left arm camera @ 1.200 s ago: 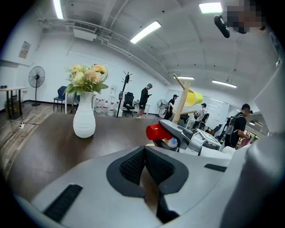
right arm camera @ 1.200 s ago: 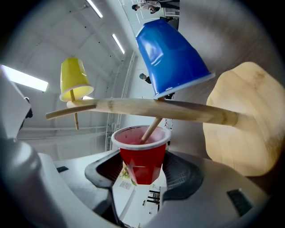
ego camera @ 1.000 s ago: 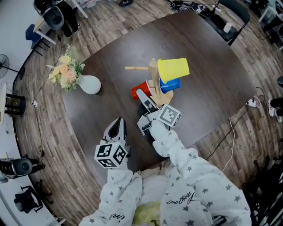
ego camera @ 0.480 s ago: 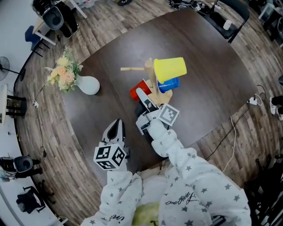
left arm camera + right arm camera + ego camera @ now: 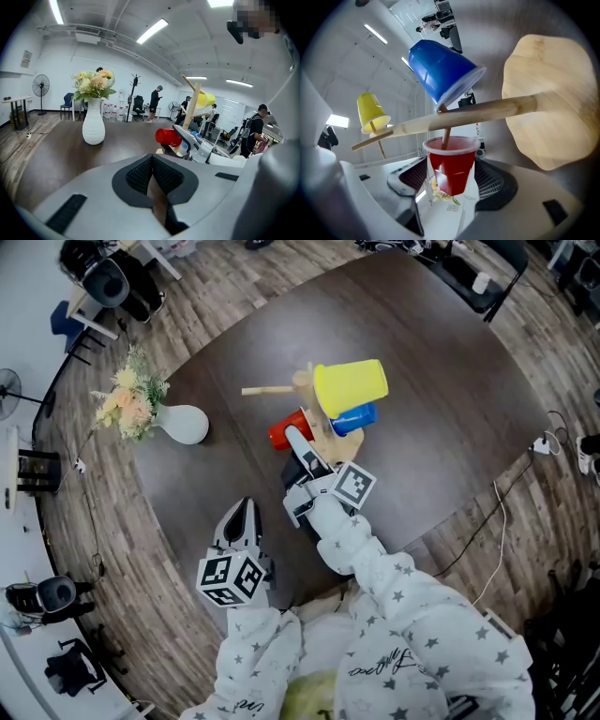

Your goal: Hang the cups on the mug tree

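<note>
- Three cups, all on the one wooden mug tree [image 5: 325, 439]: one yellow cup [image 5: 350, 387], one blue cup [image 5: 354, 418], one red cup [image 5: 285, 431]
- Seen from the head view, the yellow cup hangs at 2 o'clock from the trunk, the blue cup just under it at 4 o'clock, and the red cup at 8 o'clock; one bare peg [image 5: 267, 390] points to 9 o'clock
- Two grippers, each with one cube of black-and-white square markers
- The right gripper [image 5: 452, 180] has its jaws wide apart, and they have just been opening; the red cup sits between them on its peg, with a gap to the pad on either side
- The left gripper [image 5: 152, 173] has its jaws closed together with nothing between them; it hangs over the dark table [image 5: 441, 381] at 7 o'clock from the tree, well apart from it
- One white vase [image 5: 187, 423] with one bunch of flowers [image 5: 127, 399] stands at 9 o'clock from the tree
- Script print shows on the starred sleeve [image 5: 394, 657], too small to read
</note>
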Tool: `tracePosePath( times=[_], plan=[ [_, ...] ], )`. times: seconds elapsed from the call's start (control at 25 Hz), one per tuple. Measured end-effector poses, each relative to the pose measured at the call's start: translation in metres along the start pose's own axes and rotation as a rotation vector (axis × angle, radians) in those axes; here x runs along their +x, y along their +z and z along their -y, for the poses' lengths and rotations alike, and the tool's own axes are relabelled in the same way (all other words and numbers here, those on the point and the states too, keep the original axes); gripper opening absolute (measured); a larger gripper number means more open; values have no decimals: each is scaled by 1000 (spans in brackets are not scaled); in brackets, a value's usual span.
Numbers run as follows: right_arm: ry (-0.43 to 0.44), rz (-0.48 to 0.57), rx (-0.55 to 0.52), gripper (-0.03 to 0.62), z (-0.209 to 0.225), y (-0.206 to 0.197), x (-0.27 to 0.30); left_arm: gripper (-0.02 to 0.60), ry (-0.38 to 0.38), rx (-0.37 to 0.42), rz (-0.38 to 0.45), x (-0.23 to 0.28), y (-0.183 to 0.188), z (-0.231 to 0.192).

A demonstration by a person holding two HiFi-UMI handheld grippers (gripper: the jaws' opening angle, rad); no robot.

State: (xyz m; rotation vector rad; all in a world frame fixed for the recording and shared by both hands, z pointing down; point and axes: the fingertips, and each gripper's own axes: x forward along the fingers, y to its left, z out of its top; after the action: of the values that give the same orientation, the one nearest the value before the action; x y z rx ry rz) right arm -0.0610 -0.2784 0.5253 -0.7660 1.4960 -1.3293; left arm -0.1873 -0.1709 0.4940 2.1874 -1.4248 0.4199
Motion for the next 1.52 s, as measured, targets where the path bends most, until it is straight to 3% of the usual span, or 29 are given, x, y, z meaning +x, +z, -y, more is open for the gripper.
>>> tracePosePath(
  times=[0.28, 0.76, 1.08, 1.36, 1.52],
  plan=[
    [-13, -8, 45, 354, 4, -5, 2, 26, 3, -1, -4, -1, 2, 0],
    [-14, -82, 119, 379, 14, -26, -5, 26, 20, -9, 0, -1, -4, 1],
    [-32, -243, 20, 372, 7, -45, -18, 26, 26, -3, 14, -2, -5, 7],
    [2, -382, -186, 198, -17, -58, -30, 26, 19, 2, 43, -4, -4, 14],
    [-68, -454, -301, 106, -14, -61, -42, 26, 22, 6, 66, -7, -1, 19]
  ],
)
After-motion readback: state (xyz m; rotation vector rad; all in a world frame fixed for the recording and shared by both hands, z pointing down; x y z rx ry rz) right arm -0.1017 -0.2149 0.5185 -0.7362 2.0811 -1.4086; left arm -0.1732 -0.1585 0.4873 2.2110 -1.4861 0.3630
